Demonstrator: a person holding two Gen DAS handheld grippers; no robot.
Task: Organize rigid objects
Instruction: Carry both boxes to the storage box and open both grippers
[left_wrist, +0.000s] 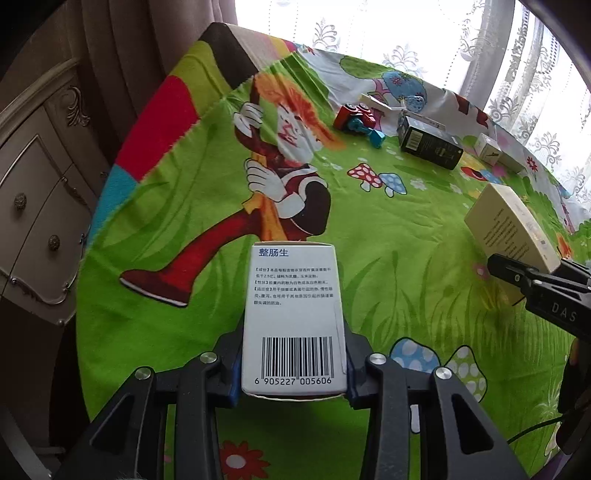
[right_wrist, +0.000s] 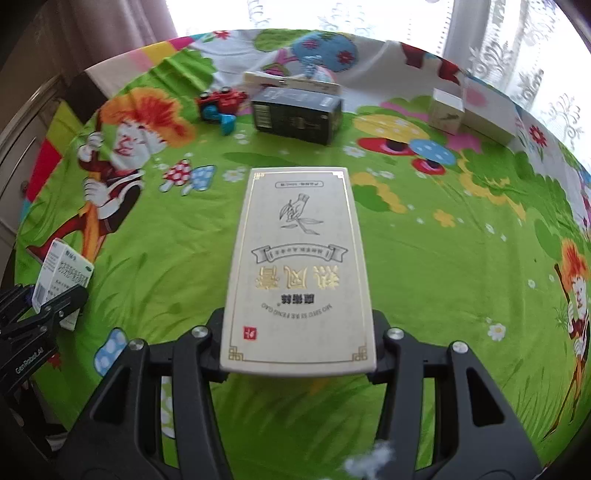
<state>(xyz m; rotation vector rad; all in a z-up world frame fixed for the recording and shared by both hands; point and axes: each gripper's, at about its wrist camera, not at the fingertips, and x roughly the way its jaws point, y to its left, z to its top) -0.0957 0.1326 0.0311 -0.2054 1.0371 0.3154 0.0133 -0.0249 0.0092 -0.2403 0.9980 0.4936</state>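
My left gripper is shut on a white medicine box with blue lettering and a barcode, held above the green cartoon tablecloth. My right gripper is shut on a cream box with gold lettering and a hand drawing. The cream box also shows in the left wrist view at the right, held by the right gripper. The medicine box also shows in the right wrist view at the left, held by the left gripper.
At the far side lie a red and blue toy vehicle, a black box with a flat white box behind it, and a small white box beside a longer white box. A cream cabinet stands left; lace curtains behind.
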